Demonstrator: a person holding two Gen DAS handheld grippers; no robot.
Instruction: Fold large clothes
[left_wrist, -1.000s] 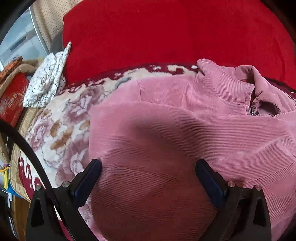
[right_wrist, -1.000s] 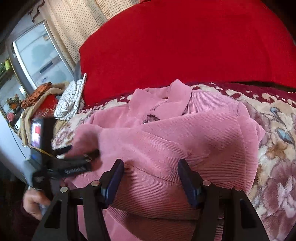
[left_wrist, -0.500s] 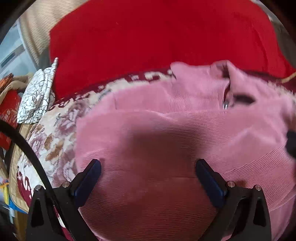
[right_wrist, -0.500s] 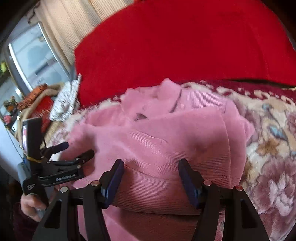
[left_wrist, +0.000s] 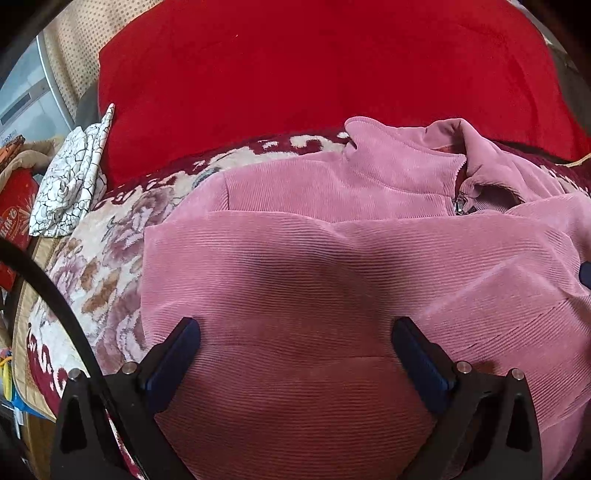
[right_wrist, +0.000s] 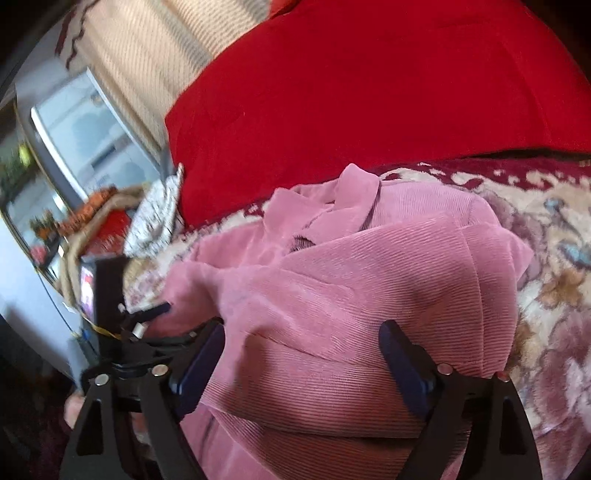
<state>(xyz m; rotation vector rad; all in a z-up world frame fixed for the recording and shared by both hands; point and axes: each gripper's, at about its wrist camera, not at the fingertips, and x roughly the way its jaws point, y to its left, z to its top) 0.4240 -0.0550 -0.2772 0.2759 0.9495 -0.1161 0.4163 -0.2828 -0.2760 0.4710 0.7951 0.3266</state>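
Both tongs (spread wide) have crept closer over the pink jacket (left_wrist: 332, 280)

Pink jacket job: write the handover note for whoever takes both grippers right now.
Left gripper: open, empty, over the lower part of the pink jacket.
Right gripper: open, empty, over the same jacket.
Jacket lies on the floral blanket, collar toward the red cushion.
Done: sides and sleeves folded in.
Left: probably fold hem up toward collar.
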